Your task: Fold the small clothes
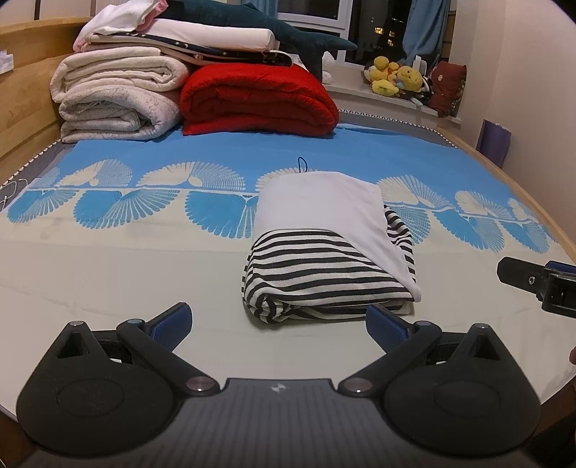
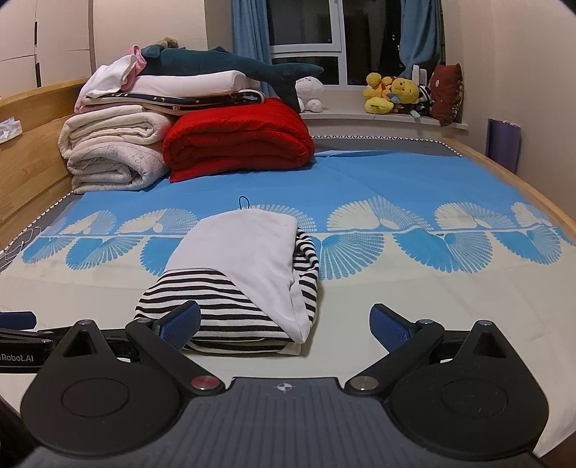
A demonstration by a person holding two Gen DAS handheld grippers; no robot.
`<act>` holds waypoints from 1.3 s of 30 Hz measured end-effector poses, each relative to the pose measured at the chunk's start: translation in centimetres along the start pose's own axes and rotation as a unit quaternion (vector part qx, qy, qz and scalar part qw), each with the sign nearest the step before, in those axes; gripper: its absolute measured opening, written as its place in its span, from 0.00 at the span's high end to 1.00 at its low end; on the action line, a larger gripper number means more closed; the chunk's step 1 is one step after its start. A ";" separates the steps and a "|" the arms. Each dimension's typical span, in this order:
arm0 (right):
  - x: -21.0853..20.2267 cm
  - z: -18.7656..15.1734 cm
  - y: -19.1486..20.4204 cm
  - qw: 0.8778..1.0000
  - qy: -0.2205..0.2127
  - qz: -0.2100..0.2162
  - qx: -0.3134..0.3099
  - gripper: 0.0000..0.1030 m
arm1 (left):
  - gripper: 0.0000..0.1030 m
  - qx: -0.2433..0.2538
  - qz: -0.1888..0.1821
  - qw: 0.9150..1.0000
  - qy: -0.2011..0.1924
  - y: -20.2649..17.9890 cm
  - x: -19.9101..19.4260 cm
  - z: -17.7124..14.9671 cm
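Note:
A small garment point(image 1: 324, 248), black-and-white striped with a white panel, lies folded into a compact bundle on the bed sheet; it also shows in the right wrist view point(image 2: 241, 284). My left gripper point(image 1: 277, 320) is open and empty, just in front of the bundle's near edge, its right finger close to the bundle's corner. My right gripper point(image 2: 284, 322) is open and empty, its left finger in front of the striped near edge. The right gripper's body shows at the right edge of the left wrist view point(image 1: 540, 280).
Folded white blankets point(image 1: 115, 97) and a red blanket point(image 1: 259, 97) are stacked at the bed's far left, with a plush shark point(image 1: 273, 28) on top. Stuffed toys point(image 1: 399, 77) sit on the windowsill. A wooden bed frame point(image 2: 511, 172) runs along the right side.

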State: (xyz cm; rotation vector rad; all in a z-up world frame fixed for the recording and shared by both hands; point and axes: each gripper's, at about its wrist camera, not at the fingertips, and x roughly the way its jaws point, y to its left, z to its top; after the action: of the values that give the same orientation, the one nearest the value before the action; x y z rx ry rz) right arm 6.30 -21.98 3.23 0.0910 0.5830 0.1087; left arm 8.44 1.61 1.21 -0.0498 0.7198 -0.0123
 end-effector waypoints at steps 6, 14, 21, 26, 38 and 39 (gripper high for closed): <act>0.0 0.0 0.1 1.000 0.000 0.001 0.001 0.03 | 0.00 0.002 -0.001 1.000 -0.001 -0.1 0.0 0.0; -0.1 0.1 0.6 1.000 -0.002 0.001 -0.003 0.03 | 0.00 0.003 -0.001 1.000 -0.001 -0.1 0.0 0.0; -0.1 0.1 0.8 1.000 -0.002 0.001 -0.003 0.03 | 0.00 0.003 -0.003 1.000 -0.001 -0.1 0.0 0.0; -0.1 0.1 0.9 1.000 -0.003 0.002 -0.005 0.03 | 0.00 0.003 -0.003 1.000 -0.002 -0.1 0.0 0.0; -0.1 0.1 1.1 1.000 -0.002 0.007 -0.009 0.03 | 0.00 0.004 -0.006 1.000 -0.003 -0.2 -0.1 -0.1; -0.1 0.1 1.1 1.000 -0.002 0.007 -0.010 0.03 | 0.00 0.004 -0.006 1.000 -0.003 -0.2 -0.1 -0.1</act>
State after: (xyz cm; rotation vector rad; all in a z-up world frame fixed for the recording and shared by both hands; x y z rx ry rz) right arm 6.18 -20.91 3.47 0.0764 0.5767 0.1286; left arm 8.33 1.45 1.24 -0.0456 0.7131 -0.0260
